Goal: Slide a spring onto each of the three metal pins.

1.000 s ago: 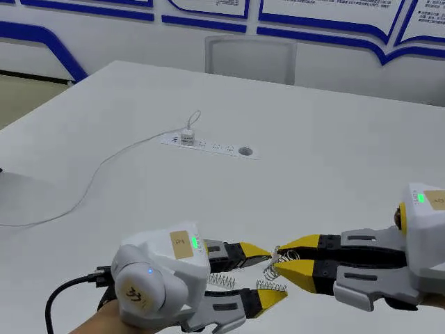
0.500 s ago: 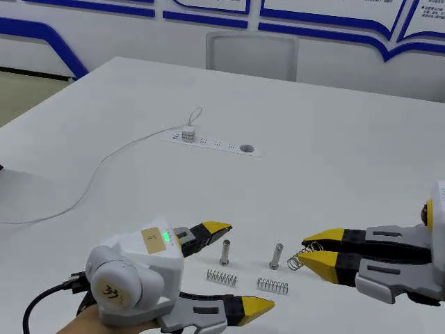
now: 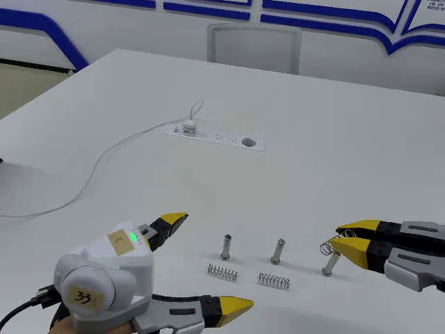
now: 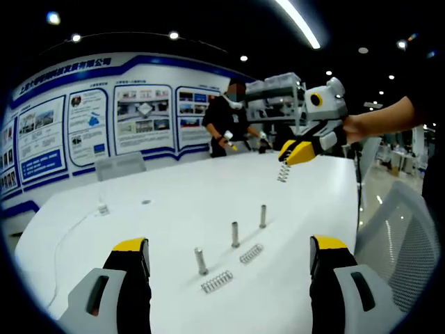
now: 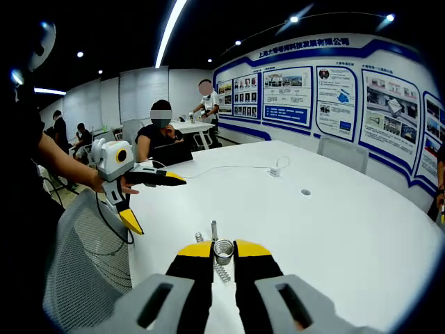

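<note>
White desk (image 3: 334, 139) with power strip (image 3: 215, 138), cable (image 3: 104, 163), chair (image 3: 254, 45) behind, wall boards (image 5: 334, 83) blue-lettered but unreadable; "33" sticker (image 3: 85, 298) on left gripper (image 3: 214, 261), jaws wide; right gripper (image 3: 336, 236) pinching spring (image 5: 222, 249) just beside right pin (image 3: 331, 263); two springs (image 3: 222, 273) lying by other pins (image 3: 226, 246).

Head view bright, even and sharp – white table (image 3: 334, 139) close to blown out, middle pin (image 3: 277, 251) throws only a faint short shadow. Both gripper views are fisheye: walls bow at the edges, room dimmer, ceiling strip light (image 5: 169, 31) flares. Left gripper view softer – background probably slightly out of focus.
</note>
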